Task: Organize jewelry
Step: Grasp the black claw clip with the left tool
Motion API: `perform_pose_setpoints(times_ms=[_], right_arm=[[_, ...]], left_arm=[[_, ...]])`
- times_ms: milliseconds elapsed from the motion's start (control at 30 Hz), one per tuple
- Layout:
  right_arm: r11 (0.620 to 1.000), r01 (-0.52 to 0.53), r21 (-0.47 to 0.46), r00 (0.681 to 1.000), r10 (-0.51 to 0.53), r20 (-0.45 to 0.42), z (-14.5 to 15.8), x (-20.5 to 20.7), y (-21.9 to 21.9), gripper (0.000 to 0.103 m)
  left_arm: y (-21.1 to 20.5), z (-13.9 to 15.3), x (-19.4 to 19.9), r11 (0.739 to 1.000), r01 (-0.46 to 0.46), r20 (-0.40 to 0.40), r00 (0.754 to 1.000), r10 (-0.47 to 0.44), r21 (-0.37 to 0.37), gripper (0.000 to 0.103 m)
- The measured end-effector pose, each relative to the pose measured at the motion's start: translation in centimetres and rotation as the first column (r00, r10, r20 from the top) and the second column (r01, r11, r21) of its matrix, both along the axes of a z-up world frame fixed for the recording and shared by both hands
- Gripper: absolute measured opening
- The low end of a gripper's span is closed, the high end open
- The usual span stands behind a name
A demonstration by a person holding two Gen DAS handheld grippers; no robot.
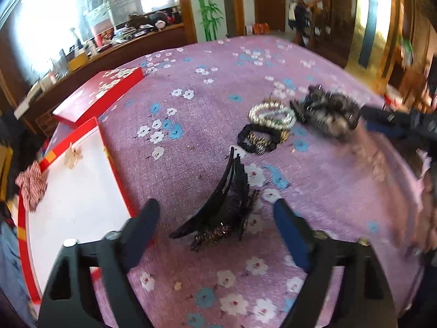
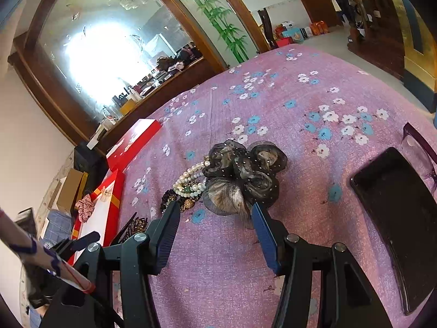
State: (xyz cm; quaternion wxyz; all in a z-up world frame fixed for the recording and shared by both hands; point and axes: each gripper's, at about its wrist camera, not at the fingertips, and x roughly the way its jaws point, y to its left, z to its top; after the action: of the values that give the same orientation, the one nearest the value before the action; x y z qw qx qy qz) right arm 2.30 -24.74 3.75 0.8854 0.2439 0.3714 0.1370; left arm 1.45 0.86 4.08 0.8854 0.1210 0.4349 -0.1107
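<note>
Jewelry box (image 1: 82,213) with checked scrunchie (image 1: 31,188), flower clip (image 1: 72,154)

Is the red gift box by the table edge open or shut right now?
Open. The red gift box shows its bare white inside, with a checked fabric scrunchie on its edge, and its flowered red lid lies apart behind it.

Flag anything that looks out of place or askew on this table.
The red patterned scrunchie straddles the open red box's rim instead of lying inside. The pearl bracelets and dark hair ties lie in a heap on the cloth.
</note>
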Motion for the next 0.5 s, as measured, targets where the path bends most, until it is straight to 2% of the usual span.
perform_pose_setpoints(times_ms=[267,333,400,467,500], right_arm=[[1.0,-0.002,0.014,1.0,0.002,-0.018,-0.6,0.2,-0.1,0.059],[1.0,0.004,0.011,1.0,-0.003,-0.023,-0.7,0.2,-0.1,0.059],[1.0,0.013,0.007,1.0,-0.013,-0.027,-0.7,0.3,-0.2,0.059],[1.0,0.023,0.001,0.999,-0.023,-0.029,-0.7,0.2,-0.2,0.059],[1.0,0.024,0.0,0.999,-0.024,-0.03,-0.6,0.2,-0.3,0.059]], left_arm=[[-0.8,-3.2,2.8,0.999,-0.001,-0.057,0.998,0.004,0.045,0.082],[-0.9,-3.6,3.2,0.999,-0.003,-0.058,0.998,0.005,0.033,0.068],[-0.8,-3.4,3.3,1.0,-0.006,-0.065,0.998,0.007,0.008,0.04],[-0.6,-3.1,3.3,1.0,-0.009,-0.067,0.998,0.009,0.007,0.032],[-0.5,-2.9,3.2,1.0,-0.014,-0.065,0.998,0.014,0.002,0.032]])
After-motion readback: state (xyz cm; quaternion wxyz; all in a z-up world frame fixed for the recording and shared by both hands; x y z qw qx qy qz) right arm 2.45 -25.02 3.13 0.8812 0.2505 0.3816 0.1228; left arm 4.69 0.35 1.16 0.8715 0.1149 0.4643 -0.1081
